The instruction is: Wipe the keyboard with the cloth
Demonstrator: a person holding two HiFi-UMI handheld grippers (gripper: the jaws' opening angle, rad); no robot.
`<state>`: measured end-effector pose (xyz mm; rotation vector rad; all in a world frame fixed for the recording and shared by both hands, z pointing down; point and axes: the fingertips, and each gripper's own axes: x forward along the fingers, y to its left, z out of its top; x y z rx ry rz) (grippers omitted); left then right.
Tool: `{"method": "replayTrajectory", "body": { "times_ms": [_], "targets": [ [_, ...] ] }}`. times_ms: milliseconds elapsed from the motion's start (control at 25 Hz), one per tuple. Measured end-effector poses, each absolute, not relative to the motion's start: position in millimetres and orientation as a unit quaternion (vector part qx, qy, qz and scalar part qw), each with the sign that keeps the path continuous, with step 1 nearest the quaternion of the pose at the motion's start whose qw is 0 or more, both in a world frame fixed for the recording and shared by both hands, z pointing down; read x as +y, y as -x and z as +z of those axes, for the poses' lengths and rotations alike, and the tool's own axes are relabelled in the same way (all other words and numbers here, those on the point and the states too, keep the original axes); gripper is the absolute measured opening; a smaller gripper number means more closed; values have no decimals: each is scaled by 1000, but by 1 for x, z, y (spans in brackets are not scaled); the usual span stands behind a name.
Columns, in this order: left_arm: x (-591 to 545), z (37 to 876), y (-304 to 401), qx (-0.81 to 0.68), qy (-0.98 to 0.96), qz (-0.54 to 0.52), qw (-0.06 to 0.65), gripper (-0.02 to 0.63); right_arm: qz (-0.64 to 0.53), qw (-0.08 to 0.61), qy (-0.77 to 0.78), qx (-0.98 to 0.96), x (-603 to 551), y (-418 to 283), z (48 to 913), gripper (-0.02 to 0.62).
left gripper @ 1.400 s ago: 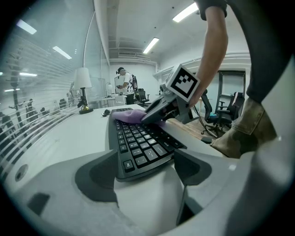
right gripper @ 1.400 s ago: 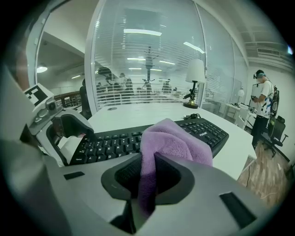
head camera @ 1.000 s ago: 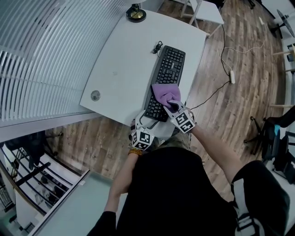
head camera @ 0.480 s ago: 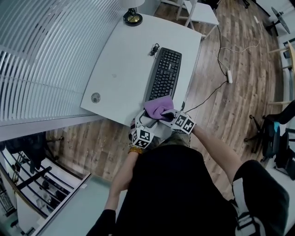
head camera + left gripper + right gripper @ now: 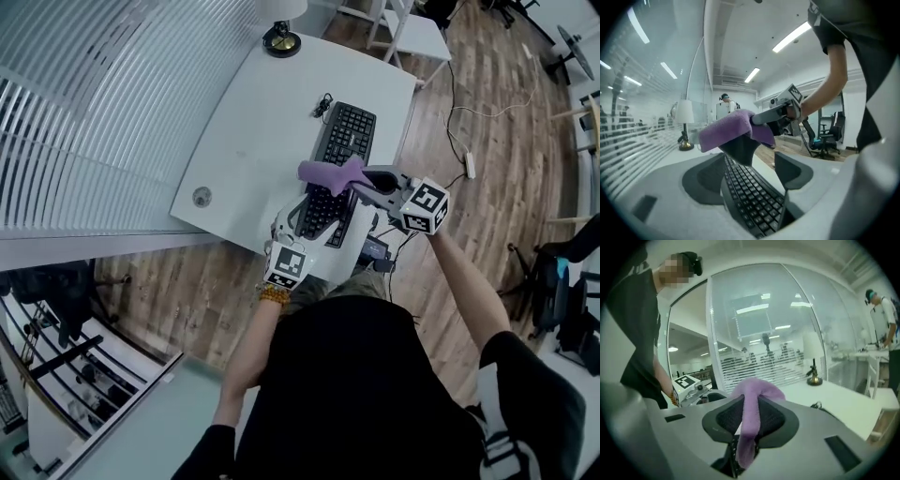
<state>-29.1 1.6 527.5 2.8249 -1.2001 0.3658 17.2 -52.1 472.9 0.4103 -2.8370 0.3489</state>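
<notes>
A black keyboard [image 5: 339, 159] lies on the white desk [image 5: 262, 141], its near end by the desk's front edge. My right gripper [image 5: 364, 187] is shut on the purple cloth [image 5: 328, 172] and holds it in the air above the keyboard's near half. In the right gripper view the cloth [image 5: 751, 427] hangs down between the pressed jaws of that gripper [image 5: 749, 420]. My left gripper [image 5: 307, 223] hovers over the keyboard's near end. Its jaws stand wide and are closing a little in the left gripper view [image 5: 750, 176]. Only the keyboard [image 5: 747, 192] below shows between them, ungripped, with the cloth [image 5: 733, 129] ahead.
A table lamp [image 5: 281, 36] stands at the desk's far corner. A small coiled cable [image 5: 322, 101] lies beside the keyboard's far end, and a round grommet [image 5: 201, 197] sits near the left edge. A slatted glass wall borders the left. A white chair [image 5: 412, 28] and a power strip [image 5: 471, 161] are on the wood floor.
Both grippers have risen off the desk's front edge. The right one has lifted the cloth from the keyboard's near end and swung out to the right.
</notes>
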Motion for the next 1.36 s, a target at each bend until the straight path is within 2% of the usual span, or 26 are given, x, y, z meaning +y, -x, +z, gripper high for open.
{"method": "replayTrajectory", "body": {
  "times_ms": [80, 160, 200, 320, 560, 1000, 1360],
  "targets": [
    [-18, 485, 36, -427, -900, 84, -8, 285, 73, 91, -163, -980, -67, -12, 430, 74],
    [-31, 442, 51, -480, -876, 42, -32, 140, 31, 62, -188, -980, -73, -8, 393, 73],
    [-35, 424, 57, -502, -863, 25, -41, 108, 12, 51, -201, -978, -73, -6, 378, 73],
    [-38, 388, 70, -539, -840, -5, -61, 67, -26, 35, -239, -970, -68, -4, 351, 67],
    [-34, 381, 76, -553, -832, -8, -52, 60, -45, 30, -269, -962, -45, 4, 341, 64],
    [-35, 398, 74, -606, -796, -4, 2, 58, -27, 69, -237, -969, -55, -13, 357, 64],
    [-64, 391, 26, -651, -758, 45, -3, 58, -3, 40, -175, -984, -90, -73, 369, 63]
  ]
}}
